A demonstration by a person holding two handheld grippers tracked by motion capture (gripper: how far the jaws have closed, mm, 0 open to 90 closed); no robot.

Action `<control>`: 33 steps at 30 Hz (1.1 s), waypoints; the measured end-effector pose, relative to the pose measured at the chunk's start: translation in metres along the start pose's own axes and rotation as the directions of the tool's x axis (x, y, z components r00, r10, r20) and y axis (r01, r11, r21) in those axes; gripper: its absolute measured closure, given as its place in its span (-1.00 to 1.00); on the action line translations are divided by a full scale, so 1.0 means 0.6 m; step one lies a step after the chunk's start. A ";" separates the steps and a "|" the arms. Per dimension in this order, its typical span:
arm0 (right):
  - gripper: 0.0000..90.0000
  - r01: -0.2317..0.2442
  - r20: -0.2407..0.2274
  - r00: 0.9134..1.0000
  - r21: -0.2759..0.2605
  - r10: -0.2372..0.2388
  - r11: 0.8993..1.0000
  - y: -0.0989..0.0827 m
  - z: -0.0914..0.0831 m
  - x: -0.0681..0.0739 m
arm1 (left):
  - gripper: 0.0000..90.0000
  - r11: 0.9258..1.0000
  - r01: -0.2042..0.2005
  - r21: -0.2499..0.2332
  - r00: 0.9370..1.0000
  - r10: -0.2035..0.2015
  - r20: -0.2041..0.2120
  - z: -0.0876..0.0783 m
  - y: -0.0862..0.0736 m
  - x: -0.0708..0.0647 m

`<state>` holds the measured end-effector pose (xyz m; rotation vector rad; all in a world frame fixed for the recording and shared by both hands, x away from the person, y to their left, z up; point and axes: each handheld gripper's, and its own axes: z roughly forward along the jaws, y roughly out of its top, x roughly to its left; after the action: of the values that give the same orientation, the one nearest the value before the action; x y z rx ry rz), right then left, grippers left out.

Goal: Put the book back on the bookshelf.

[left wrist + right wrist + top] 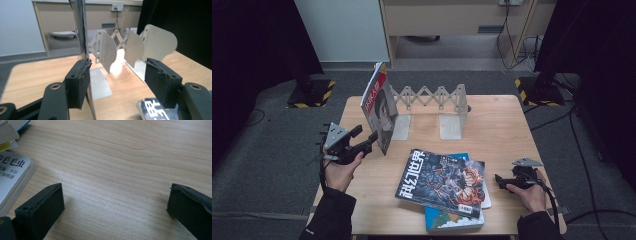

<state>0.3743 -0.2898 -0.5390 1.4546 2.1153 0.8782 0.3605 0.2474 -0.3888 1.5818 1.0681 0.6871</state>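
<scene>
The left tongs are open, and their jaws stand apart with nothing pressed between them. One jaw is just beside the near edge of the red magazine, on its left side. The magazine stands up on its edge at the left end of the metal book rack, leaning a little. In the left gripper view, the magazine's thin edge rises right next to the left jaw, and there is bare wood between the jaws.

The right tongs are open too, holding nothing, low over the worktop near its right side. They sit well apart from the pile of books, which lies flat near the front middle. The rack's white plates stand far back, with open room between them.
</scene>
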 end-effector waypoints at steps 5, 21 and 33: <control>-0.78 -0.010 0.007 1.000 -0.006 0.010 1.000 0.001 -0.003 0.001 | -0.23 0.999 0.005 0.040 0.999 -0.007 0.043 0.009 -0.037 -0.003; -0.40 -0.025 -0.008 1.000 -0.026 0.025 0.999 0.019 -0.030 0.019 | -0.43 0.984 0.014 0.178 0.994 -0.033 0.102 0.038 -0.112 -0.023; -0.42 -0.040 -0.024 0.999 -0.163 0.037 0.986 0.043 -0.073 0.038 | -0.45 0.958 -0.023 0.284 0.986 -0.026 0.166 0.056 -0.150 -0.051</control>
<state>0.3544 -0.2731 -0.4897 1.4114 1.9843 1.0591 0.3499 0.2087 -0.4814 1.8504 1.0771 0.4003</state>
